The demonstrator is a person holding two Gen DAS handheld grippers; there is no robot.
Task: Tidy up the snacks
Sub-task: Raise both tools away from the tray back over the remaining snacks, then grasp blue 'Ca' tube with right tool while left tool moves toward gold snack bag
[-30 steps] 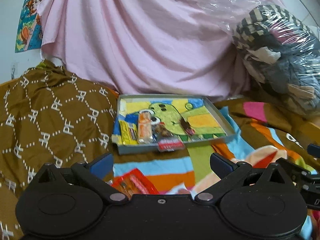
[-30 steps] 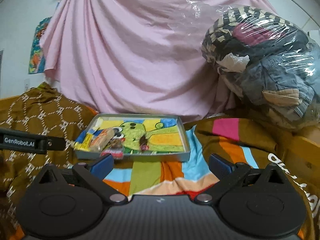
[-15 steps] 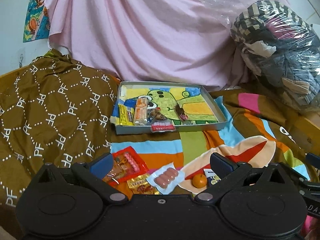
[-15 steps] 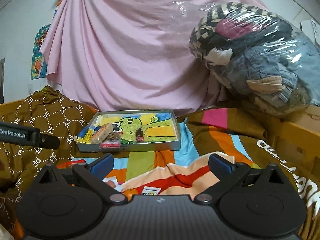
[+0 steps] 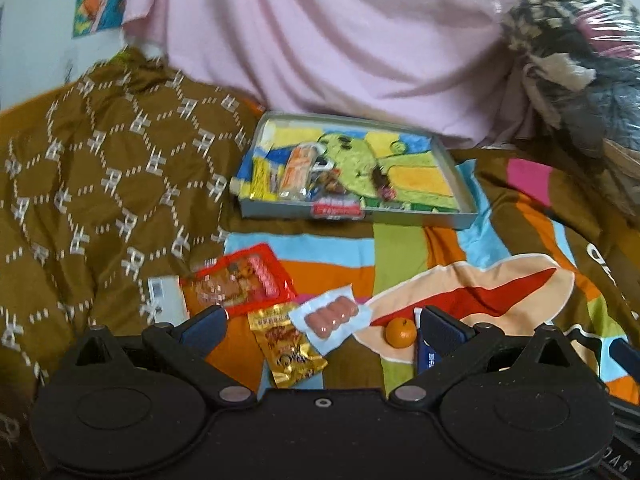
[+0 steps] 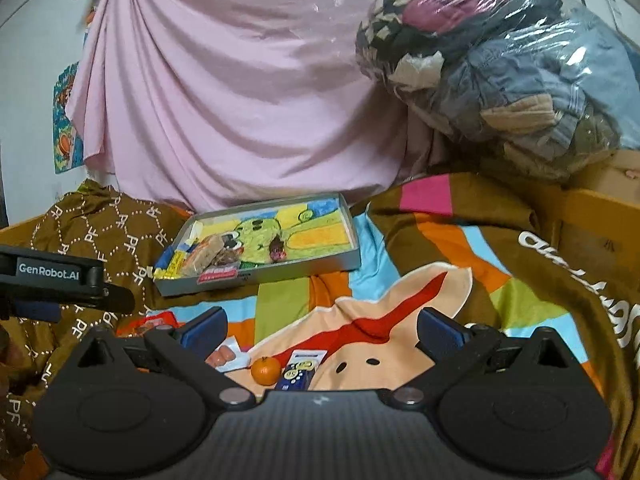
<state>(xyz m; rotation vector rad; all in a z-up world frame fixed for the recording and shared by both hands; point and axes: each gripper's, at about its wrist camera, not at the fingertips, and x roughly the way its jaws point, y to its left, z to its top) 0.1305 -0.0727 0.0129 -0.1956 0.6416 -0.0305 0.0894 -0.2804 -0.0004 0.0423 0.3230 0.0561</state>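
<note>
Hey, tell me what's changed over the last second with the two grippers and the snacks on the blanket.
Both grippers have pulled back and tilted down, so the loose snacks now show: the red packet, gold packet, sausage pack, orange and blue packet. Nothing was grasped or released; the left gripper and right gripper remain open and empty. The tray and its snacks have not moved.
</note>
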